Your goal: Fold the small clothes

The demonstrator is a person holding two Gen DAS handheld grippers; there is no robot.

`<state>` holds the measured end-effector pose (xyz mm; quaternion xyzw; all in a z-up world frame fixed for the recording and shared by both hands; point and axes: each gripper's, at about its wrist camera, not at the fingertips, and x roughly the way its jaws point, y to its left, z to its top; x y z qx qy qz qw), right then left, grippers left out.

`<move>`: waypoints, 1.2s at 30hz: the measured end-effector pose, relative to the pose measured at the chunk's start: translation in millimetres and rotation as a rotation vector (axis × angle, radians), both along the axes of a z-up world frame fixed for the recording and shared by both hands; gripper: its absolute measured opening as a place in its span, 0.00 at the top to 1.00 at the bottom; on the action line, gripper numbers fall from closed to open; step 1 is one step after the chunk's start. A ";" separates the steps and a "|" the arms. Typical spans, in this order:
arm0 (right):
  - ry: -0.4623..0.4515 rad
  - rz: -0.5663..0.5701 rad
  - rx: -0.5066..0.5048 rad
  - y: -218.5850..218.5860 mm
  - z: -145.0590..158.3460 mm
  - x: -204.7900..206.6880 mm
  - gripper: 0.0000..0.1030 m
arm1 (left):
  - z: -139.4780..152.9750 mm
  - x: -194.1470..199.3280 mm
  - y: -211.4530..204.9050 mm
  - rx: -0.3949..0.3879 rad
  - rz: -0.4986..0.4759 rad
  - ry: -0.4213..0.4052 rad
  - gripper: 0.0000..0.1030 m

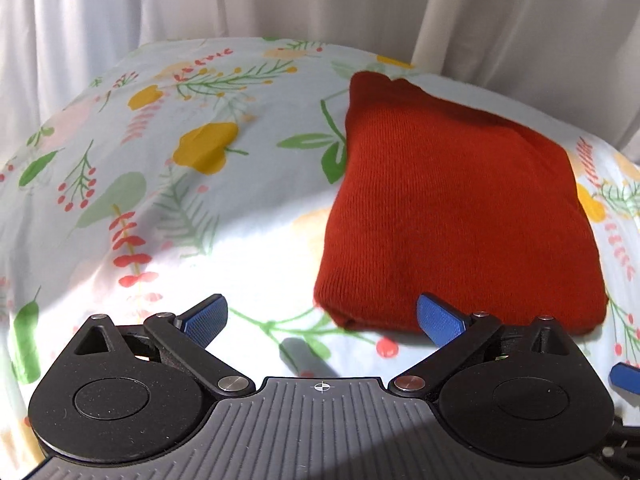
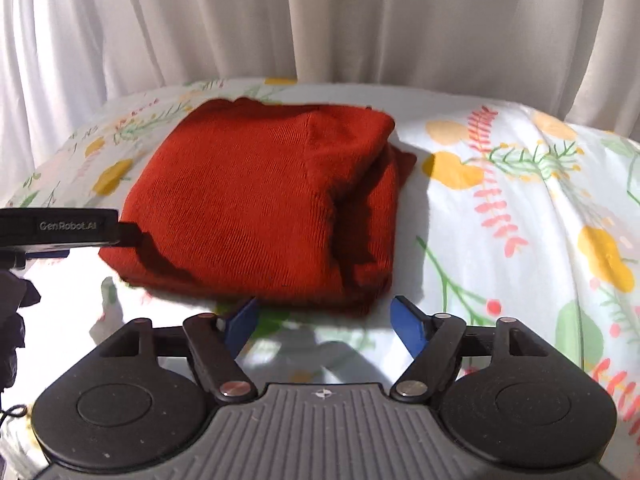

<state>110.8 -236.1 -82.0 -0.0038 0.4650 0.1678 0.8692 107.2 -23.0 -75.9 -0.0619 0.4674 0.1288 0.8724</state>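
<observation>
Folding looks close to finished: the red knitted garment point(image 1: 460, 216) lies as a squarish packet on the flower-print sheet point(image 1: 168, 184), right of centre in the left wrist view and left of centre in the right wrist view, with white curtains point(image 2: 320, 20) behind.

Left hand-held gripper point(image 1: 322, 320) has its blue pads spread wide with nothing between them; its right pad point(image 1: 438, 318) sits in front of the packet's near edge, though whether it touches the knit I cannot tell. Right hand-held gripper point(image 2: 322, 322) is likewise released, pads apart, just short of the near edge, holding nothing.

My reading is that the step in hand is letting go and backing off. To do it well, both tools should draw away low and straight, pads kept wide, so no finger snags the loose knit and drags a layer open. The right side of the packet in the right wrist view shows bunched, uneven layers point(image 2: 372, 208); a light press or tuck there would square it. The soft sheet gives underfoot, so any push should be gentle.

Writing: "GenRobot.AI" is printed in pale letters on the black body of the other tool point(image 2: 60, 226) at the left edge of the right wrist view. No label shows on the garment.
</observation>
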 end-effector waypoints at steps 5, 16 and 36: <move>0.154 -0.020 -0.022 2.4 -5.5 -27.1 0.20 | 0.2 -17.3 -4.5 0.015 -0.027 0.064 0.00; 0.155 -0.113 -0.082 22.3 28.2 -22.4 0.04 | 26.4 -35.2 -9.6 0.059 -0.108 0.063 0.00; 0.157 -0.163 -0.144 40.1 41.5 -10.1 0.04 | 38.3 -31.2 3.8 0.050 -0.089 0.043 0.00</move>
